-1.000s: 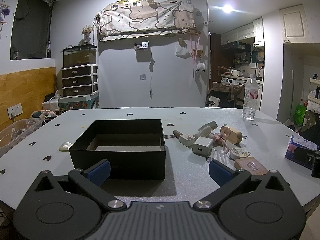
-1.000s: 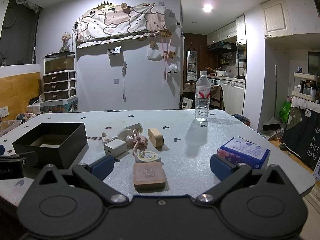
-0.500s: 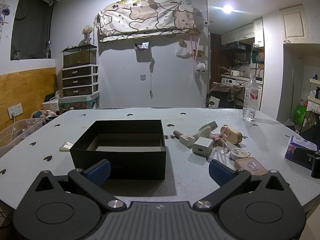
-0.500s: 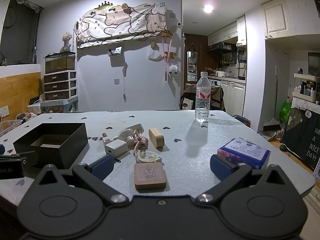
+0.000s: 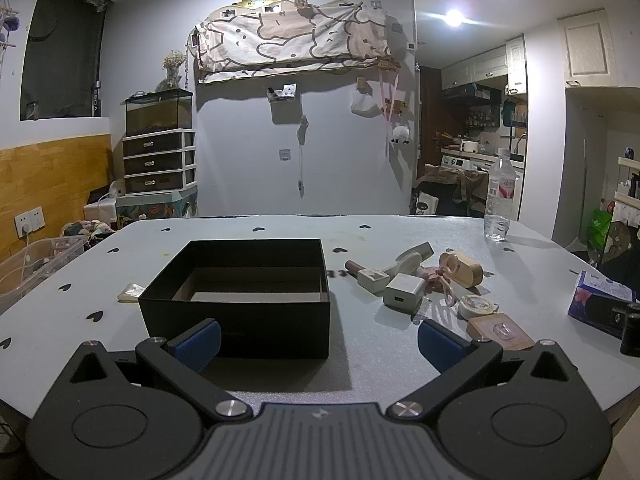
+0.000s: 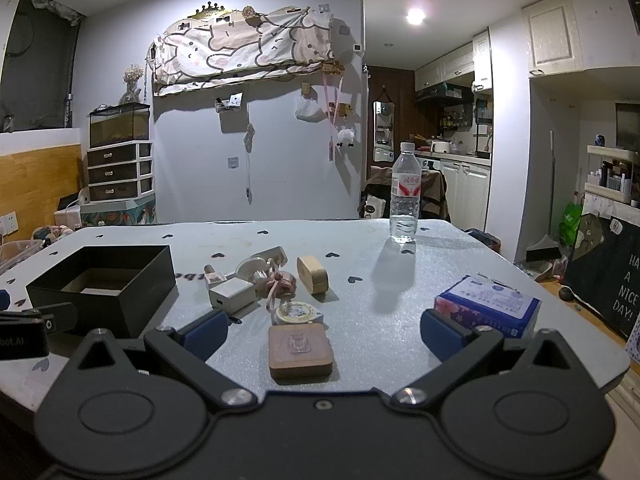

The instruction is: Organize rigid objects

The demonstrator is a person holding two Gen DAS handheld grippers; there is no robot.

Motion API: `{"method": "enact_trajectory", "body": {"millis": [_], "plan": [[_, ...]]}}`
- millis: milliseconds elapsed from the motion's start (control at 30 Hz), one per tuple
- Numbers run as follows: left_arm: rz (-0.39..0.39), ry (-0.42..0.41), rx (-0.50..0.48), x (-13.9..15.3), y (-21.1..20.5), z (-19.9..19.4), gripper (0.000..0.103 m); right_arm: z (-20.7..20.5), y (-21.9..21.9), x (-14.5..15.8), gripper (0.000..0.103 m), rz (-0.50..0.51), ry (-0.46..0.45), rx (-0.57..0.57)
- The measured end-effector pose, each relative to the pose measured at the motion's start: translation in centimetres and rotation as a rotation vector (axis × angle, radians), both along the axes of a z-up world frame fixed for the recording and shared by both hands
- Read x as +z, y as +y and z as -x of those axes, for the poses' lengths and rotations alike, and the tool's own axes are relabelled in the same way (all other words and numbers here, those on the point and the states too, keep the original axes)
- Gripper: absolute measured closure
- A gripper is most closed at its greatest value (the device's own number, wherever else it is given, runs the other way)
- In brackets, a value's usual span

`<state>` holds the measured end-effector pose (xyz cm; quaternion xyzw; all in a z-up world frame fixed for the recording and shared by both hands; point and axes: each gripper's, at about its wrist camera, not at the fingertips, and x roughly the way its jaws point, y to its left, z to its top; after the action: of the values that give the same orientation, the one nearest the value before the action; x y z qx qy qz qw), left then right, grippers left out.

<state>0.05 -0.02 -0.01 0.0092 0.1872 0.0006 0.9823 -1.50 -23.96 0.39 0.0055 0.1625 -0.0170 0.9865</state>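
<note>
Left wrist view: looked across the grey heart-print table, low and level with the tabletop.
Left gripper: spread wide, nothing between its blue pads; hovered at the near table edge.
Black box: open-topped, straight ahead of the left gripper, its near wall just beyond the left pad; inside looked bare apart from a pale floor.
Small pale flat item: lay on the table just beside the box's left wall; kind unclear.
Right wrist view: same table seen from further right, also low and level.
Right gripper: spread wide, gripping nothing; pads apart on either side of the nearest object.
Brown square block: flat on the table, between the right gripper's fingers but touching neither, a clear hook-like piece on its top.
Round tape roll: just behind the block.
White charger cube: left of the tape, near the box's right wall.
Pink ribbon item: tangled between charger and wooden case.
Wooden oval case: on edge, behind the tape.
Tissue pack: beyond the right pad, near the right table edge.
Water bottle: upright, far side, well apart from the cluster.
</note>
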Motion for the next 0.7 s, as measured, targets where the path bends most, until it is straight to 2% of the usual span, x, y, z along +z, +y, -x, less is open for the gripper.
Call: {"method": "enact_trajectory", "body": {"millis": [700], "plan": [[0.001,0.001,-0.003,-0.32,-0.25,-0.03,0.0,-0.02,0.02,-0.07,0.0,-0.001,0.001,0.0]]}}
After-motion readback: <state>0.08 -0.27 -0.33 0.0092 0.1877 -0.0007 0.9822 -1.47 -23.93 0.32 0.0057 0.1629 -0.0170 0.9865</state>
